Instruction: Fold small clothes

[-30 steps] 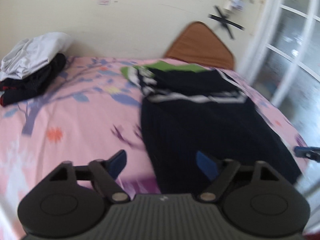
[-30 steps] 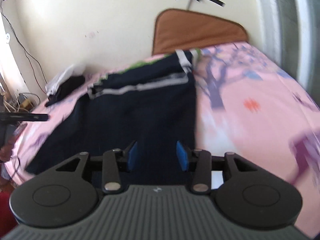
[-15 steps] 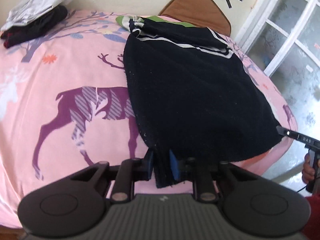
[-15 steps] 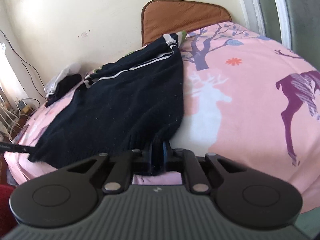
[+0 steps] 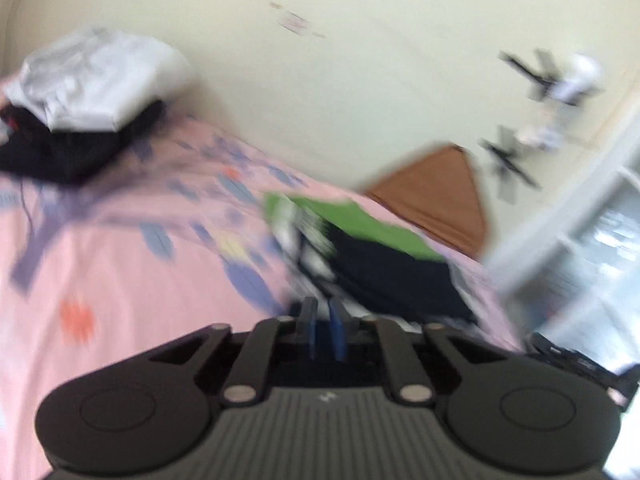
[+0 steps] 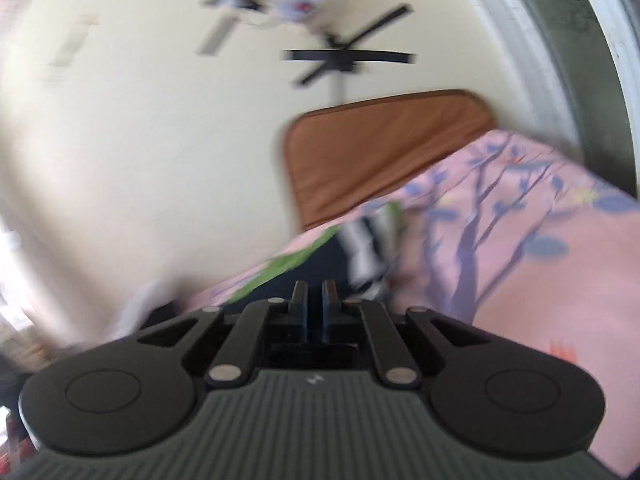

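A dark navy garment (image 5: 392, 276) with white stripes and a green part lies on the pink printed bedsheet (image 5: 100, 280). Both views are blurred by motion. My left gripper (image 5: 323, 320) is shut on the garment's near hem and holds it up over the far part of the garment. My right gripper (image 6: 315, 304) is shut on the other corner of the hem; the garment (image 6: 360, 248) shows just past the fingers.
A stack of folded clothes, white on black (image 5: 80, 112), sits at the far left of the bed. A brown headboard (image 5: 440, 196) stands against the cream wall, also in the right wrist view (image 6: 384, 148). A white-framed window (image 5: 600, 220) is to the right.
Both grippers closed on the garment's near hem, then swung up and forward toward the headboard, carrying the hem over the garment. The views now tilt up at the wall.
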`<state>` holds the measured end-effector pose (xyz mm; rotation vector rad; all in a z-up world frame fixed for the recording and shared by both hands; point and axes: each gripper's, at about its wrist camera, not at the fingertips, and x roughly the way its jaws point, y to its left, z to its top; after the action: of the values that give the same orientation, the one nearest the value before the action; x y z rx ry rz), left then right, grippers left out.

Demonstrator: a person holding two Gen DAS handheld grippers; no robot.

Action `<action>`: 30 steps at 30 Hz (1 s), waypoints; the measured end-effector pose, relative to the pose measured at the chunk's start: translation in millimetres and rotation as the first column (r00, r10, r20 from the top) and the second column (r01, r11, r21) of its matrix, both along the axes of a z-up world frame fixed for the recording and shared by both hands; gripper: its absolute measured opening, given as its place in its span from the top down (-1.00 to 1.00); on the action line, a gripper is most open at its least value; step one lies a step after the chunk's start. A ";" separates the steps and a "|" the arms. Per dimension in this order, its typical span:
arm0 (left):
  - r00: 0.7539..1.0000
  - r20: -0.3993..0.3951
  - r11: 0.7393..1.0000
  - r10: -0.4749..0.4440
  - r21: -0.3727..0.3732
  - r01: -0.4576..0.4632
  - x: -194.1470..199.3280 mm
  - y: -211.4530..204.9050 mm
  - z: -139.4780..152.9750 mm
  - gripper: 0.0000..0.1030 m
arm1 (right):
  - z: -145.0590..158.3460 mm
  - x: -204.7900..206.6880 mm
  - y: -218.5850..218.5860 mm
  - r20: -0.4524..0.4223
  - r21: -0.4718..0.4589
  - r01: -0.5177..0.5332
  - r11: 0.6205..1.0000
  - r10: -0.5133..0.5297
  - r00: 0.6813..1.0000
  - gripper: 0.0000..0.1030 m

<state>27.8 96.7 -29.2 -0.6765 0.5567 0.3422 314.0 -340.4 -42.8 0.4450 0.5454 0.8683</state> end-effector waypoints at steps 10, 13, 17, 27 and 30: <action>0.985 -0.105 0.990 -0.138 -0.005 0.138 -7.5 -8.2 -36.9 -0.41 | -28.0 -11.4 5.6 0.049 -0.138 0.001 0.990 0.005 0.999 -0.07; 0.969 -0.167 0.978 -0.183 0.070 0.197 -2.6 -27.0 -37.3 -0.05 | -30.5 -14.4 22.7 0.103 -0.253 0.005 0.968 0.022 0.994 -0.07; 0.945 -0.247 0.953 -0.213 0.158 0.257 7.4 -47.4 -48.6 0.35 | -38.1 -14.3 47.8 0.171 -0.390 -0.030 0.920 0.105 0.980 0.15; 0.979 -0.145 0.906 -0.143 0.379 0.188 -0.4 -65.8 -9.2 0.79 | -29.6 -55.8 48.2 0.529 -0.419 0.219 0.881 0.041 0.847 0.95; 0.981 -0.116 0.902 -0.154 0.390 0.187 23.6 -60.5 -7.5 0.79 | -25.7 -46.5 48.3 0.543 -0.403 0.282 0.871 -0.021 0.840 0.95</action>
<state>51.4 36.3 -36.7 -0.2154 0.5984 0.3079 267.5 -292.2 -68.4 -0.2010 0.1883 0.6284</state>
